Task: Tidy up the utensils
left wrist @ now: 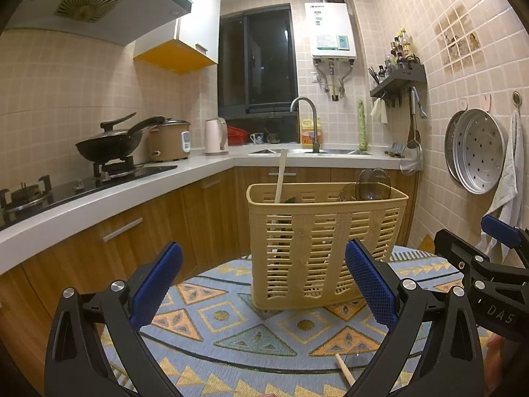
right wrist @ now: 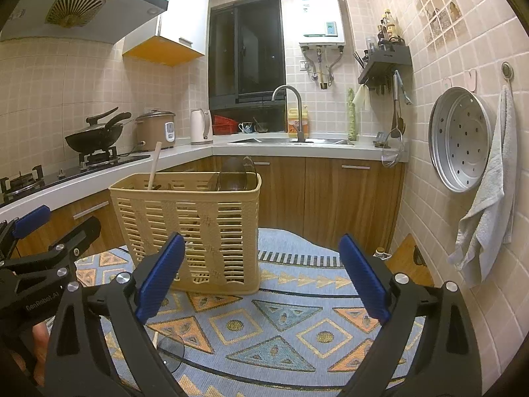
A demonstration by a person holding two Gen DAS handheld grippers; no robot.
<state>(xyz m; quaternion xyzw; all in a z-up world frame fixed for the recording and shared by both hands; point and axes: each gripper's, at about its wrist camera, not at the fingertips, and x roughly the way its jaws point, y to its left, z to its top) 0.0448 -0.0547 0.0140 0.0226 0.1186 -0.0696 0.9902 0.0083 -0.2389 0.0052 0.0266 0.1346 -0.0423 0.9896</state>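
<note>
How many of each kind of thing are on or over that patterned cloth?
Basket: 1
Loose utensil outside it: 1
Grippers: 2, the left gripper and the right gripper
Total: 4

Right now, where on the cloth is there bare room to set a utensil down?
Open patterned cloth lies right of the basket, toward the right gripper. The near-left strip is crowded: a wooden-handled utensil lies beside the left gripper.

left tongs (left wrist: 264, 284) spread wide, right tongs (right wrist: 264, 274) likewise
</note>
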